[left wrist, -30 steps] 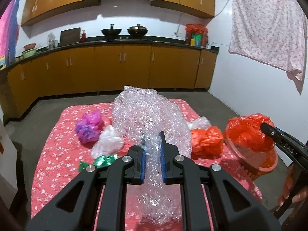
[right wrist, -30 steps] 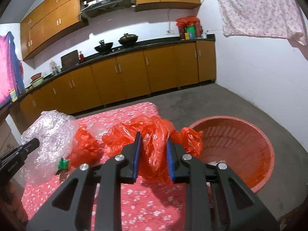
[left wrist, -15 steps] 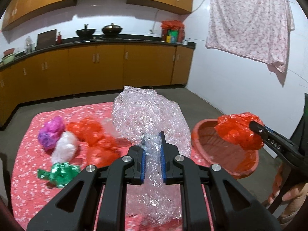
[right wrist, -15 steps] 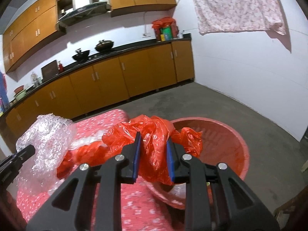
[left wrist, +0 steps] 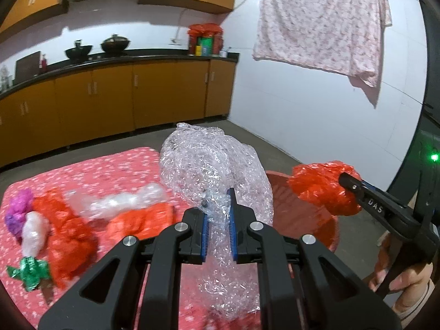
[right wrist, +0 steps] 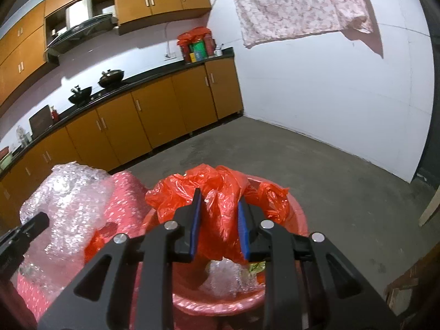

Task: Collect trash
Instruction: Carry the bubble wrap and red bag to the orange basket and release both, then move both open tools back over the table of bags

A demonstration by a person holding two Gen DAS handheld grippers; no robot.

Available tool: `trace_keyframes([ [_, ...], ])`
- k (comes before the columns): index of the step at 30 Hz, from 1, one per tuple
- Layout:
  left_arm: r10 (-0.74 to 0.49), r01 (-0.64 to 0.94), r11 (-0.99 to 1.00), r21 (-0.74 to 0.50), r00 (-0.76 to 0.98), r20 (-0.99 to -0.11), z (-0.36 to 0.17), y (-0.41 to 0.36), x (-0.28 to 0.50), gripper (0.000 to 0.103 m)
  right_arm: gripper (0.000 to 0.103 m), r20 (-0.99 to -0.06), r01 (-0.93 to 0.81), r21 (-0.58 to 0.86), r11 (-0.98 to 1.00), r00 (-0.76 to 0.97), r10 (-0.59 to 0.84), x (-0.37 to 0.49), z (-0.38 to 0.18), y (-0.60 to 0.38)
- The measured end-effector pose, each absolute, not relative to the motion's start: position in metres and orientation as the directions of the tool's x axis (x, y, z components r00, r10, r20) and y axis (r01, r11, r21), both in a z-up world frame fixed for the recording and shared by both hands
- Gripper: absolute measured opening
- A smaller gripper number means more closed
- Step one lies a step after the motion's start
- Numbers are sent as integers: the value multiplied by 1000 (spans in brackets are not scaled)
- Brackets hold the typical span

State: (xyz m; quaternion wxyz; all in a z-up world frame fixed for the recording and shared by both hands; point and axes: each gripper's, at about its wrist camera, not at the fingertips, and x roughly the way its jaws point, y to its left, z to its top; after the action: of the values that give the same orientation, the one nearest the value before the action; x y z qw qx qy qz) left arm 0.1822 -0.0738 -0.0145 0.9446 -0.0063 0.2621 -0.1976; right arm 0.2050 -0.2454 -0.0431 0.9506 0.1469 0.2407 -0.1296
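**Two claws carry trash toward a red basin**

The left claw (left wrist: pixel 218 220) is clenched on a big wad of clear bubble wrap (left wrist: pixel 211 170). The wrap bulges up ahead of the blue pads and hangs down below them, lifted above a table with a red flowered cloth (left wrist: pixel 90 170).

The right claw (right wrist: pixel 218 227) is grasping a crumpled orange-red plastic bag (right wrist: pixel 217 192), which spills out in front of and to both sides of its blue pads. Directly beneath and ahead of this claw sits a round red basin (right wrist: pixel 298 214) on the concrete floor, just beside the table's edge. Inside the basin, below the bag, lie a smaller piece of bubble wrap (right wrist: pixel 224 276) and a bit of greenish wrapper, too small to make out.

From the left claw's camera, the right claw appears off to the right, held by a person's hand (left wrist: pixel 398 272), with the bag over the basin's rim.

To the left of the left claw, more trash lies on the cloth, blurred: orange-red bags (left wrist: pixel 68 228), a clear plastic roll (left wrist: pixel 123 200), a white wad (left wrist: pixel 34 232), a purple bag (left wrist: pixel 18 209) and a green foil wrapper (left wrist: pixel 30 272).

Beyond both claws stand brown kitchen cabinets (left wrist: pixel 115 96) under a black counter with two woks, and a pink flowered sheet (left wrist: pixel 321 19) hangs on the white wall to the right.
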Motion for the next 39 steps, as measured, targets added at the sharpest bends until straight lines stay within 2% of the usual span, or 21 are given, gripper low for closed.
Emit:
trace_keyframes([
  [24,-458,467,874,-135,699,-549,-43,-138,227,12,24,-528,402,298,866,825,-202,232,-73,-278],
  [27,-461,472,871,-134,693,-555,-44,-142,232,12,26,-526,398,305,865,828,-195,234,-75,-279],
  [28,-459,471,872,-133,693,-556,-45,-143,233,12,29,-525,394,310,865,830,-190,234,-76,-278],
  [30,-461,472,871,-136,688,-560,-47,-144,235,18,31,-520,387,317,866,834,-182,234,-77,-278],
  [32,-461,466,873,-147,685,-565,-48,-143,236,42,36,-520,383,318,867,835,-179,234,-77,-279],
  [33,-460,462,874,-152,686,-563,-49,-142,236,46,40,-519,384,318,867,835,-180,233,-78,-279],
  [36,-448,444,882,-155,691,-567,-49,-137,237,49,45,-523,392,315,865,832,-186,231,-79,-281],
  [39,-425,414,897,-159,702,-572,-49,-127,238,50,56,-519,409,299,862,828,-213,225,-79,-281],
])
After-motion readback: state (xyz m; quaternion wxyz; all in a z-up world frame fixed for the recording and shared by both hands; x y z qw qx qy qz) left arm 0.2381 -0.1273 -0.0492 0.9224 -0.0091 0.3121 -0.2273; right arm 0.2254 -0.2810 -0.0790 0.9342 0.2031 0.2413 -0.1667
